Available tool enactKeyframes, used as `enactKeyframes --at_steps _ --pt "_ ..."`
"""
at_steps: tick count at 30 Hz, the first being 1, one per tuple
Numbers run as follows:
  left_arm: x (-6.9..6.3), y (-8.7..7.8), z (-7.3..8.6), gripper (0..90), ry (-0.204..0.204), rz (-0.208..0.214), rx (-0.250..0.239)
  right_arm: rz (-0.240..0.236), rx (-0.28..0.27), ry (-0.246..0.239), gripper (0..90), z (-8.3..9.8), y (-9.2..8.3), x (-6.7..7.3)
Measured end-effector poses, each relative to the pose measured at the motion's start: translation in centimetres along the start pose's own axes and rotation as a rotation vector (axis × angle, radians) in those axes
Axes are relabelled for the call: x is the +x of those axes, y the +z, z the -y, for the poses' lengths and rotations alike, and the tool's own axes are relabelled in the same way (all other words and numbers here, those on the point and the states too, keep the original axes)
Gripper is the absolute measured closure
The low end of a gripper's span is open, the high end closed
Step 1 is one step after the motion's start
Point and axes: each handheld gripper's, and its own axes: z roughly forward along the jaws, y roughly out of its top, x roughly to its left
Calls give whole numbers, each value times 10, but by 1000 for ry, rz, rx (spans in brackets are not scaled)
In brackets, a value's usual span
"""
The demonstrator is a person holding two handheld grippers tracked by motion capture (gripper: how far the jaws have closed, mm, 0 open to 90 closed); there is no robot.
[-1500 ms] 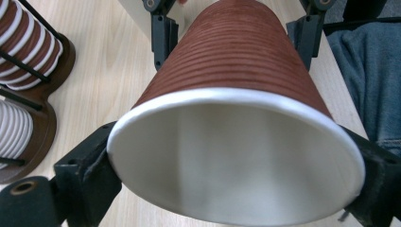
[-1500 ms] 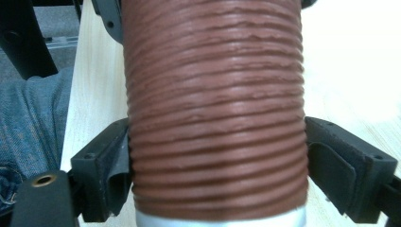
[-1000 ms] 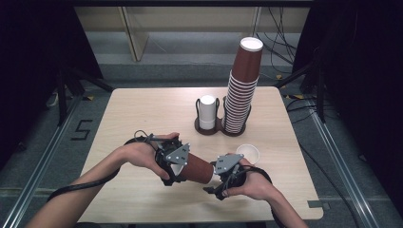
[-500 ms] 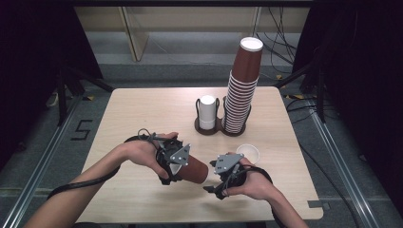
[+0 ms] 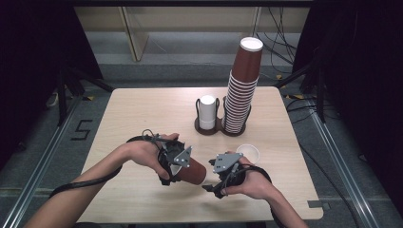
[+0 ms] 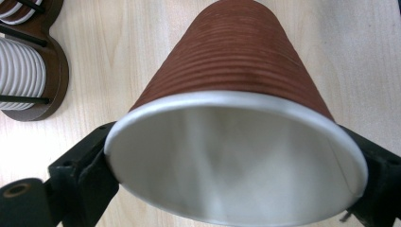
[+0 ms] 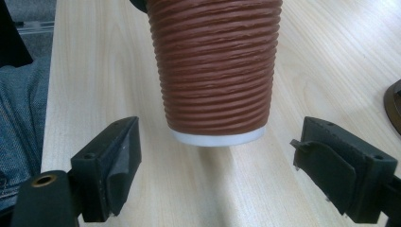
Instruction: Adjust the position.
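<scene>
- While clamped by its rim in the left gripper (image 5: 183, 172), the brown cup (image 5: 191, 173) lies level above the bench (image 5: 142, 114).
- Right gripper (image 7: 215, 175) released, jaws flanking cup base.

A brown ribbed paper cup (image 5: 192, 172) with a white inside and white rolled rim lies tipped on its side above the table, clamped at its rim between the left gripper's (image 5: 177, 164) jaws. Its white base points toward the right gripper (image 5: 219, 183), just ahead of that gripper's spread jaws, untouched by them.
</scene>
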Motion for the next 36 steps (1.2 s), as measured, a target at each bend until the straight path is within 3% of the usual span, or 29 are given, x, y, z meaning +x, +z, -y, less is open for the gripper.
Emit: enactKeyframes --at_steps 2,4,5,6,7,8,9,10,11,12,14,15,16,17,18,19,21,22,24,25,26,33,35,36 --pt "0 0 0 74 3 0 3 2 -3 -3 153 0 0 0" --pt "-2 2 -1 74 -24 3 -16 8 -10 -12 153 -2 0 0" --pt "0 1 -1 74 4 3 9 5 -13 -11 153 -2 1 0" --pt "-2 3 -2 74 -14 2 -8 12 -22 16 153 -3 1 2" --pt "0 2 -3 74 10 3 13 8 -33 -9 153 -6 2 1" --pt "-2 3 -3 74 -13 5 -10 11 -41 -13 153 -7 2 1" --pt "-2 4 -4 74 -10 6 -10 19 -53 -29 153 -10 3 0" --pt "0 2 -5 74 18 4 12 12 -53 -16 153 -12 4 1" --pt "-2 4 -6 74 -6 7 -12 12 -51 8 153 -13 5 4" --pt "-2 4 -6 74 -2 9 -12 8 -52 8 153 -15 7 4" --pt "0 3 -8 74 27 7 11 17 -62 -40 153 -19 10 2" --pt "-2 4 -8 74 0 8 -14 9 -66 -35 152 -21 12 2" --pt "-2 4 -8 74 0 8 -15 13 -69 -41 153 -22 13 1" --pt "-2 4 -8 74 -5 9 -19 13 -59 -1 153 -22 14 4" --pt "-1 4 -9 74 -4 9 -19 11 -56 -6 152 -23 15 4" --pt "-1 4 -9 74 -1 8 -17 13 -61 -41 152 -25 17 2" --pt "-1 4 -10 75 1 8 -17 3 -44 0 152 -25 19 5" --pt "1 2 -10 74 24 7 1 10 -56 -51 152 -26 21 2" --pt "-1 4 -11 75 3 10 -21 -4 -55 -37 152 -27 24 3" --pt "-1 4 -11 75 4 10 -21 -3 -39 4 152 -26 23 6" --pt "-1 4 -11 74 6 11 -19 -10 -50 -51 152 -27 25 2" --pt "-2 4 -13 74 6 18 -28 -7 -48 -55 154 -28 27 2" --pt "-2 4 -13 74 5 18 -31 -5 -43 -16 155 -27 27 4" --pt "-2 4 -14 75 7 18 -30 -6 -48 -47 155 -27 28 2"
